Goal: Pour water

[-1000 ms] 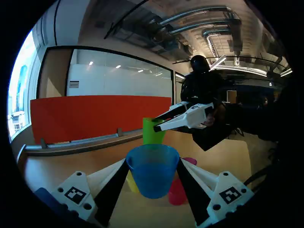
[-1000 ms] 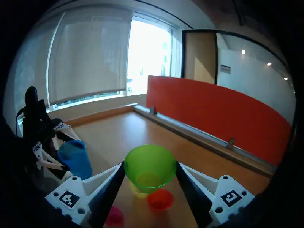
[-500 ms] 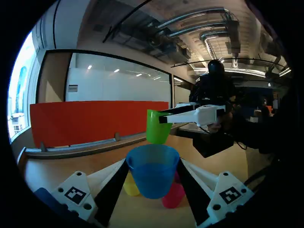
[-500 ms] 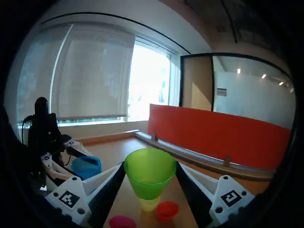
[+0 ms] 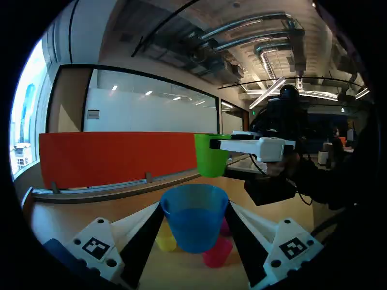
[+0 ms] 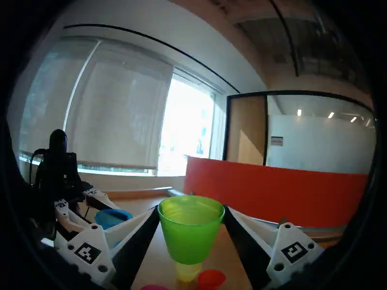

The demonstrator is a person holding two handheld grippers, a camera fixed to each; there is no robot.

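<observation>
My left gripper (image 5: pixel 193 205) is shut on a translucent blue cup (image 5: pixel 194 227), held upright above the wooden table (image 5: pixel 87 212); its lower part looks darker. My right gripper (image 6: pixel 191 210) is shut on a green cup (image 6: pixel 190 237), also upright. In the left gripper view the green cup (image 5: pixel 211 157) hangs higher than the blue one and just to its right, in the white right gripper (image 5: pixel 218 141), with a hand behind it. In the right gripper view the blue cup (image 6: pixel 111 217) sits low at the left in the left gripper (image 6: pixel 96 205).
Small cups stand on the table below: a yellow cup (image 5: pixel 166 240), a pink cup (image 5: pixel 216 252) and, in the right gripper view, a red cup (image 6: pixel 211 279). An orange partition (image 5: pixel 116 154) with a rail runs along the table's far side. A person in dark clothes (image 5: pixel 309 174) stands at the right.
The right gripper has risen and levelled, bringing the green cup from a forward tilt to upright. In the left gripper view it moved up and right. The table cups sit lower.
</observation>
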